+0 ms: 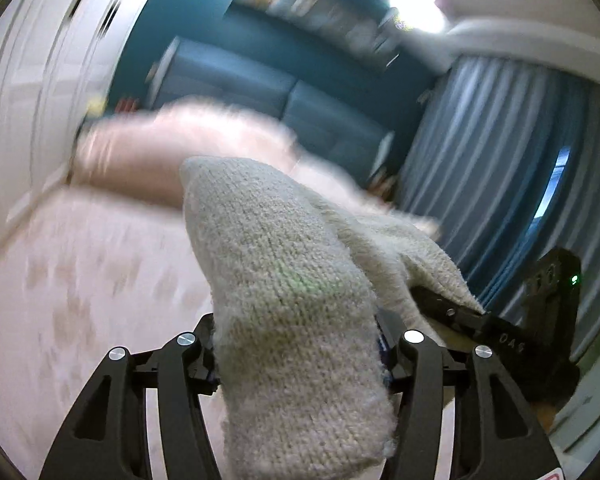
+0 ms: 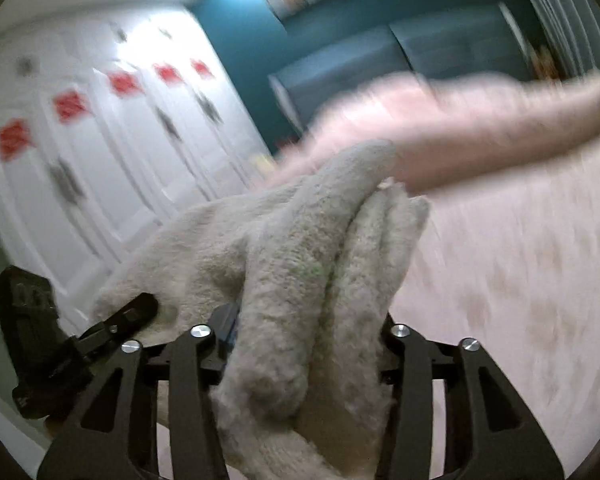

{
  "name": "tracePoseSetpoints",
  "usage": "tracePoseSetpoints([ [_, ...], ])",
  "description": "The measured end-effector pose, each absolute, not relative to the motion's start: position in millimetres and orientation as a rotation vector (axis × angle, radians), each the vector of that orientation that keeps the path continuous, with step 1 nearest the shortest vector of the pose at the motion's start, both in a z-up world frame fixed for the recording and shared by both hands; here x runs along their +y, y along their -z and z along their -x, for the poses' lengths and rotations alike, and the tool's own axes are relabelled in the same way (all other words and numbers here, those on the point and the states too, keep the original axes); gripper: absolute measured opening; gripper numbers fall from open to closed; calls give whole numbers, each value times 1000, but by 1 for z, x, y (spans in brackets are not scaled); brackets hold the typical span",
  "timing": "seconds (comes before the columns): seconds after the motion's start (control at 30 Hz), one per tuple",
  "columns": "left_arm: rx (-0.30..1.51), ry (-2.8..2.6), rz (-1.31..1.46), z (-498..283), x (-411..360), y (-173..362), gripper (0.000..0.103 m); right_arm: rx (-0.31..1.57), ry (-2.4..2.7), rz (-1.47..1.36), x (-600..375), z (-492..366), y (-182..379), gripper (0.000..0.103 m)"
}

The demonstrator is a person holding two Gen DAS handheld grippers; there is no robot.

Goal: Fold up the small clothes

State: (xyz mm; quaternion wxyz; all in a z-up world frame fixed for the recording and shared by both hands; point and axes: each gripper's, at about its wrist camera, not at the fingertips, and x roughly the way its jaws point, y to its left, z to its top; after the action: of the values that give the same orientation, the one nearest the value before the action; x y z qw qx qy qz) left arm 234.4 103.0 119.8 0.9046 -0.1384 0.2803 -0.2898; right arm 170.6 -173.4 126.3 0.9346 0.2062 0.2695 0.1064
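A cream knitted garment [image 1: 284, 280] hangs in the air between both grippers above a pink bed. My left gripper [image 1: 300, 360] is shut on one end of it; the knit drapes over the fingers and hides the tips. My right gripper [image 2: 304, 360] is shut on the other end, where the fluffy inner side [image 2: 300, 240] bunches in folds. The right gripper also shows in the left wrist view [image 1: 452, 312] at the right, clamped on the cloth. The left gripper shows in the right wrist view [image 2: 136, 312] at the lower left.
The pink patterned bedspread [image 1: 80, 280] lies below, with a pink pillow [image 1: 148, 152] at its head. White wardrobe doors [image 2: 100, 140] with red stickers, a teal wall [image 1: 260, 40] and blue curtains [image 1: 500, 140] surround the bed. The background is motion-blurred.
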Motion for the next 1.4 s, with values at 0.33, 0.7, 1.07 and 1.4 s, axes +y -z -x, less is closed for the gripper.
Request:
tracePoseSetpoints([
  [0.33, 925, 343, 304, -213, 155, 32, 49, 827, 55, -556, -234, -120, 8, 43],
  [0.7, 980, 248, 116, -218, 97, 17, 52, 896, -2, -247, -139, -167, 0, 41],
  [1.07, 997, 362, 453, -248, 142, 42, 81, 917, -57, -420, -184, -205, 8, 87],
  [1.4, 964, 488, 505, -271, 114, 35, 51, 928, -223, -548, -177, -241, 7, 31],
])
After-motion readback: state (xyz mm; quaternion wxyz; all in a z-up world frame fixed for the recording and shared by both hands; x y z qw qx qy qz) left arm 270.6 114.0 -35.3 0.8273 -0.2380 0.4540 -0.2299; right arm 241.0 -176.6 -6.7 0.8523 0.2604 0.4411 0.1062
